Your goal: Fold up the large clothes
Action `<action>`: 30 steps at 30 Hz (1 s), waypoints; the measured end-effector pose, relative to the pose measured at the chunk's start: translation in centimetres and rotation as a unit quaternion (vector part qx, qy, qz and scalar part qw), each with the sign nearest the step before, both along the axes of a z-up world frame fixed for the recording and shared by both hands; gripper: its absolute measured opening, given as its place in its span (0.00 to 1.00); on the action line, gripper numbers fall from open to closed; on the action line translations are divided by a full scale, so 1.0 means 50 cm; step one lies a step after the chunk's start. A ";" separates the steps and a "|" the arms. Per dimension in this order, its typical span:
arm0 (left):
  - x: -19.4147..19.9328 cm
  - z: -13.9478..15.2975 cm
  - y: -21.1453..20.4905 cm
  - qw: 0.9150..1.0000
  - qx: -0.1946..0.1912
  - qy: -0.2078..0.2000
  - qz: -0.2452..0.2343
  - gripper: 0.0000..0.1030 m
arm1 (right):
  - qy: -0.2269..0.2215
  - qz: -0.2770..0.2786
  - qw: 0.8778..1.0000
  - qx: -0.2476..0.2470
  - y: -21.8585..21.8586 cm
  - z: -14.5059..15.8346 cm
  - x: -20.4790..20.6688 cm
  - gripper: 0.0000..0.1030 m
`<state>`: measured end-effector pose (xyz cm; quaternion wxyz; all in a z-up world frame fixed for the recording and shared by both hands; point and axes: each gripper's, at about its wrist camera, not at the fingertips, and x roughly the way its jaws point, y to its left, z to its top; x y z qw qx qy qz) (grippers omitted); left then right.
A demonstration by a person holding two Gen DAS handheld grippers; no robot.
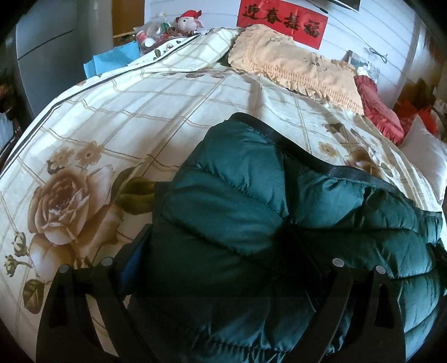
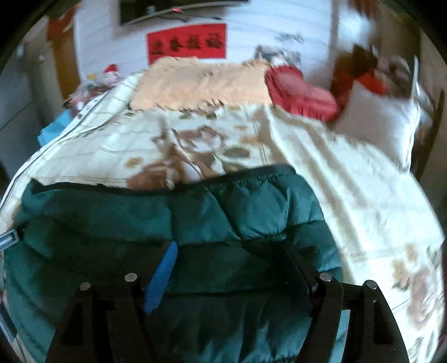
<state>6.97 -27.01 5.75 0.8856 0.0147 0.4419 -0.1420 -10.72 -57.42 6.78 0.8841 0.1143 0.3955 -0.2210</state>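
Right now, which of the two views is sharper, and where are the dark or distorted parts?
Left wrist view: sharp; the red banner is readable, a deep shadow sits in the green jacket near the left tool, and the bedspread bulges from the fisheye. Right wrist view: motion-blurred throughout; the banner and pillows are smeared, and the corners are black.
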 end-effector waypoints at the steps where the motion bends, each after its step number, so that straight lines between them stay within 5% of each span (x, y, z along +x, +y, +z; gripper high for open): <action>1: -0.001 0.000 -0.003 1.000 0.004 -0.004 0.001 0.92 | -0.005 -0.003 1.000 -0.002 -0.002 -0.007 0.004 0.71; 7: 0.000 -0.005 -0.006 1.000 0.013 -0.014 0.003 0.93 | 0.019 -0.005 1.000 -0.015 0.007 0.005 0.011 0.72; 15: 0.000 -0.008 -0.007 1.000 0.010 -0.014 0.004 0.93 | -0.062 0.095 0.994 0.012 0.142 0.103 -0.073 0.72; 20: 0.000 -0.007 -0.006 1.000 0.009 -0.017 0.004 0.93 | -0.036 0.145 0.989 -0.005 0.224 0.058 -0.063 0.72; 25: -0.004 -0.008 -0.008 1.000 0.013 -0.027 0.005 0.93 | -0.023 0.137 0.990 -0.015 0.225 -0.002 -0.050 0.76; 30: -0.006 -0.009 -0.010 1.000 0.011 -0.027 0.004 0.93 | -0.012 0.136 0.991 -0.004 0.223 0.034 -0.070 0.77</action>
